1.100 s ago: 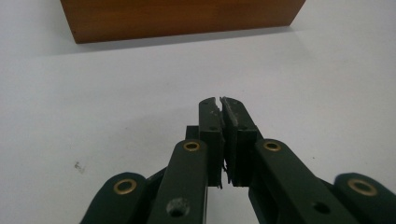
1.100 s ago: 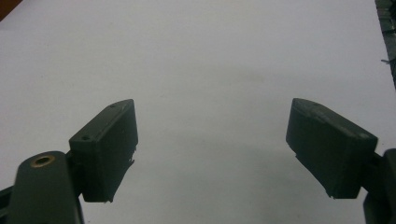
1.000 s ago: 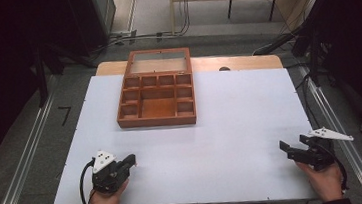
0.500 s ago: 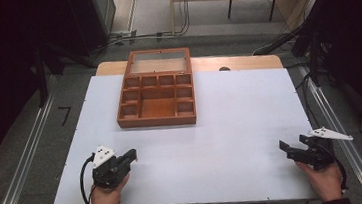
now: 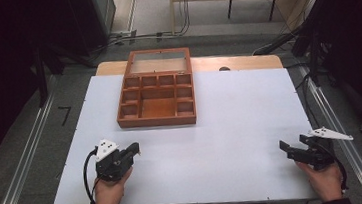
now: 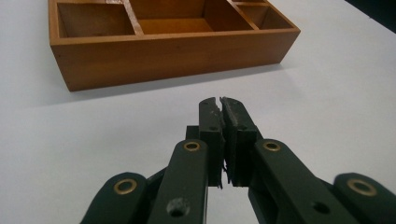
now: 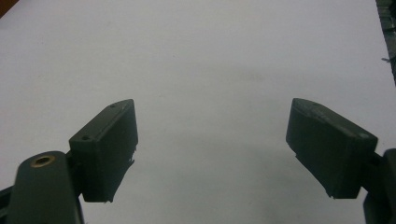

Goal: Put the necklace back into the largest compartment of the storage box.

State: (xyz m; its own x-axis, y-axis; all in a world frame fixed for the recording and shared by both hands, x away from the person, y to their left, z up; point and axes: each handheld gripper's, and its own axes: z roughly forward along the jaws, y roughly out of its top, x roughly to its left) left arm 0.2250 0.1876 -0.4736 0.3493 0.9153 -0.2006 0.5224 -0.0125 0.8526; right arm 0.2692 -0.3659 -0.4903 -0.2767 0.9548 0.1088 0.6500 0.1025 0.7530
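Fingers, left gripper [image 6: 220,100]: pressed together, empty, wooden box [image 6: 168,44] just ahead. Fingers, right gripper [image 7: 210,144]: spread over my bare bench [image 5: 241,126], ready to grasp.

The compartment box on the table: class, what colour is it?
The compartment box is reddish-brown wood, orange-tinted inside; the left gripper view shows it best.

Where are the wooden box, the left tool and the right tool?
Box [image 5: 157,120]: high view, on its near wall.
Left tool [image 6: 220,103]: left gripper view, where its closed tips meet.
Right tool [image 7: 210,140]: right gripper view, the gap midway between its two open tips.
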